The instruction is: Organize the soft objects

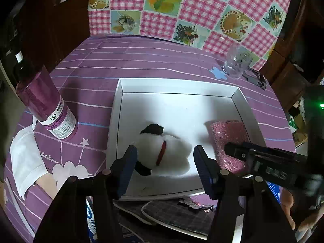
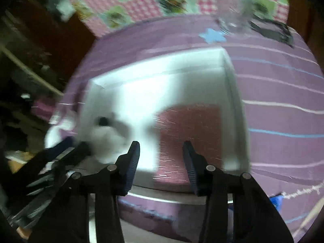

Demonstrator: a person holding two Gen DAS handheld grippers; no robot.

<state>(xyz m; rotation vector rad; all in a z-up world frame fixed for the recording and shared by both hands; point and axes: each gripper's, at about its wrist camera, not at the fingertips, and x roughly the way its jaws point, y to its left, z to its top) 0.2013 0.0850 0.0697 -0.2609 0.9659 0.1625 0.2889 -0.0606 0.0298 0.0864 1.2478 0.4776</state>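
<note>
A white shallow box (image 1: pixel 178 85) sits on the purple striped cloth. Inside it lies a white plush toy (image 1: pixel 172 154) with black ears and a red collar. Beside it to the right lies a pink glittery soft piece (image 1: pixel 226 135). My left gripper (image 1: pixel 165 160) hangs open over the plush, its blue pads to either side and apart from it. In the blurred right wrist view my right gripper (image 2: pixel 161 149) stands open above the pink piece (image 2: pixel 188 125), with the plush (image 2: pixel 109 133) to its left. The right gripper's black body (image 1: pixel 263 160) reaches in over the pink piece.
A purple labelled canister (image 1: pixel 46 109) stands left of the box, with a white cloth (image 1: pixel 26 162) near it. A clear glass (image 1: pixel 237 64) and a black object (image 1: pixel 256 79) sit at the back right. A dark checked pad (image 1: pixel 172 214) lies at the front edge.
</note>
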